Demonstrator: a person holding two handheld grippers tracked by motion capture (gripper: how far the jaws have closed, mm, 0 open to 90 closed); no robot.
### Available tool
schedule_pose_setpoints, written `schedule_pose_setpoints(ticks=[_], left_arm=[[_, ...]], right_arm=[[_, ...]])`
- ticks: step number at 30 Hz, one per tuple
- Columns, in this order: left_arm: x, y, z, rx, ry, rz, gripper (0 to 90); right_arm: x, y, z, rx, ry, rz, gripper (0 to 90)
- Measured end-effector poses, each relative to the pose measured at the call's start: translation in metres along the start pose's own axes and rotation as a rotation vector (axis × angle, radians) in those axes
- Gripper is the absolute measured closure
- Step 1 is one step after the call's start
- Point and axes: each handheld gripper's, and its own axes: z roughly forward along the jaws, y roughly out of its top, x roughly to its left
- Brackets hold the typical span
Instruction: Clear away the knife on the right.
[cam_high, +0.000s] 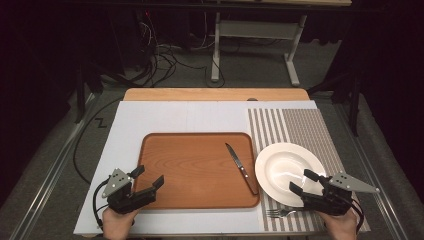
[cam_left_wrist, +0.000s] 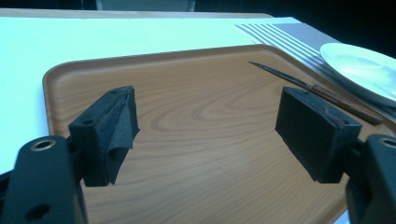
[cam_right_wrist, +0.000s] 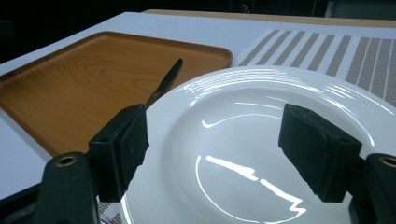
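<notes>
A wooden tray (cam_high: 190, 167) lies in the middle of the white table top, with a knife (cam_high: 240, 167) resting in its right part, blade pointing away. A white plate (cam_high: 285, 172) stands on a striped placemat (cam_high: 300, 127) to the tray's right, and a fork (cam_high: 277, 213) lies on the mat in front of the plate. My left gripper (cam_high: 149, 176) hovers open over the tray's near left corner, nothing between its jaws (cam_left_wrist: 205, 130). My right gripper (cam_high: 304, 181) is open above the plate's near right rim, its jaws empty (cam_right_wrist: 212, 149).
The white board (cam_high: 165, 117) covers a wooden table whose far edge (cam_high: 215, 94) shows behind it. Beyond stand a white desk frame (cam_high: 255, 35) and cables on the floor (cam_high: 160, 60).
</notes>
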Motion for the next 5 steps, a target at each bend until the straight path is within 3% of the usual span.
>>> schedule_pose_setpoints(ticks=[5], left_arm=[[-0.0001, 0.0002, 0.0002, -0.001, -0.001, -0.001, 22.1]], right_arm=[[-0.0032, -0.0020, -0.0017, -0.010, -0.008, 0.008, 24.0]])
